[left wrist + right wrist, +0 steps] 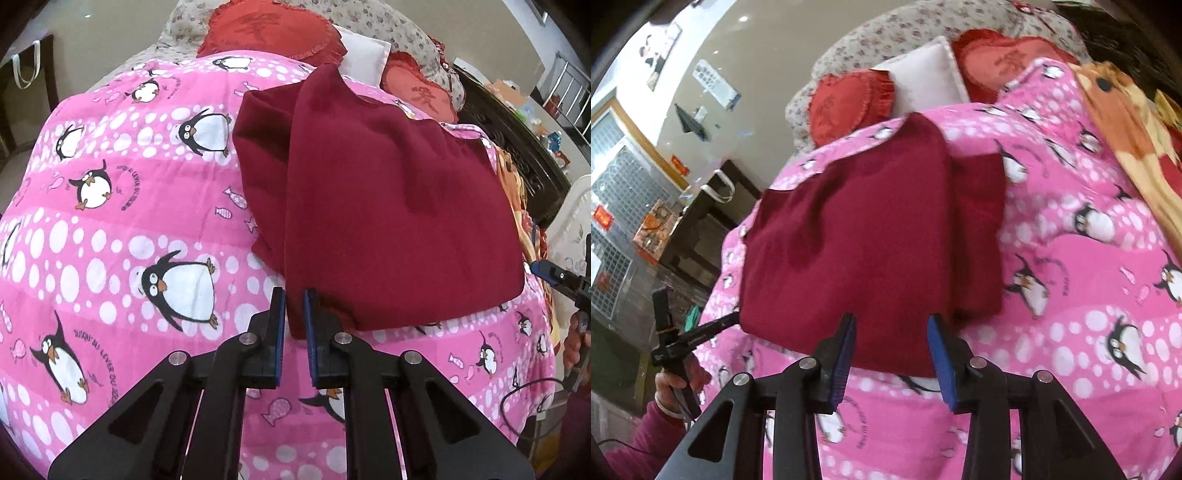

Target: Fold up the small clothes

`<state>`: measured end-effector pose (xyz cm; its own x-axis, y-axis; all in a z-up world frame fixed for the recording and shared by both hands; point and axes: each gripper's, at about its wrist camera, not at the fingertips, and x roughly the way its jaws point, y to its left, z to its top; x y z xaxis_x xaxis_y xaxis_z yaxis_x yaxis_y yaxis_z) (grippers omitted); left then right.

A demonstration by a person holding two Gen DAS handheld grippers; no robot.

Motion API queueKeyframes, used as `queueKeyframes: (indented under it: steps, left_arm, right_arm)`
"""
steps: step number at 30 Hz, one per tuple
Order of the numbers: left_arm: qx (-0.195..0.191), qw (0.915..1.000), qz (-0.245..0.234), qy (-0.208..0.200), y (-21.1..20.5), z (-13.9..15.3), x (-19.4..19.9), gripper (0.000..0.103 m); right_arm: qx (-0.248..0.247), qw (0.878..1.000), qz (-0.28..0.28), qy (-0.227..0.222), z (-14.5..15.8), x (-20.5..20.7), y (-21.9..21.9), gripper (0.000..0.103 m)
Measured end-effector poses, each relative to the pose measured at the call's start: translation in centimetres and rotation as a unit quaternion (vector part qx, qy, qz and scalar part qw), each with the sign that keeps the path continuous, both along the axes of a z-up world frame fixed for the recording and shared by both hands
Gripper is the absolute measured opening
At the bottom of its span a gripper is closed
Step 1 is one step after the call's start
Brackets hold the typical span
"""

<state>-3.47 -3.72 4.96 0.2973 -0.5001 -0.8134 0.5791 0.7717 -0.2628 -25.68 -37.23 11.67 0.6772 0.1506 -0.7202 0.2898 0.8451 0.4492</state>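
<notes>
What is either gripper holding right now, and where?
The left gripper pinches the dark red garment at its near corner. The right gripper is open and holds nothing.

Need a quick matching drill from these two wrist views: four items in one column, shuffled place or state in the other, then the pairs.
Items
1. dark red garment
2. white pillow
3. left gripper
4. right gripper

Place or state
A. jaws apart, not pressing the cloth
B. lying folded on the pink penguin blanket
C. closed on the garment's near edge
D. between two red heart cushions at the head of the bed

Pairs: 1-B, 2-D, 3-C, 4-A
</notes>
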Motion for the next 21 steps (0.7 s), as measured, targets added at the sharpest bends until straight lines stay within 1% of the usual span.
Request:
queueKeyframes:
  steps: [4,9,12,17,19,20,21]
  left_arm:
    - [0.001,0.9997,0.022,0.005,0.3,0.4,-0.2,0.009]
    - [0.013,0.9991,0.036,-0.017,0.9,1.3,-0.5,0.009]
    - [0.017,0.9988,0.041,-0.022,1.1,1.5,-0.5,0.009]
    - [0.007,0.9989,0.043,-0.016,0.8,1.6,-0.6,0.009]
    - [0.000,0.9991,0.042,-0.009,0.3,1.7,-0.6,0.015]
    - [-0.006,0.9991,0.040,-0.006,0.2,1.8,-0.6,0.029]
    - [-0.016,0.9991,0.040,-0.003,0.0,1.8,-0.7,0.046]
  right_arm:
    - [-0.008,0.999,0.042,0.012,-0.7,2.0,2.5,0.039]
    - [-0.007,0.996,0.090,0.025,-1.8,4.6,5.4,0.039]
    - [-0.007,0.994,0.109,0.033,-2.3,5.8,6.7,0.039]
    - [-0.012,0.991,0.132,0.033,-2.2,7.9,8.5,0.039]
    - [-0.018,0.990,0.140,0.028,-1.8,9.1,9.2,0.039]
    - [-0.021,0.989,0.143,0.026,-1.6,9.6,9.4,0.039]
    - [-0.025,0.989,0.146,0.021,-1.3,10.6,9.7,0.039]
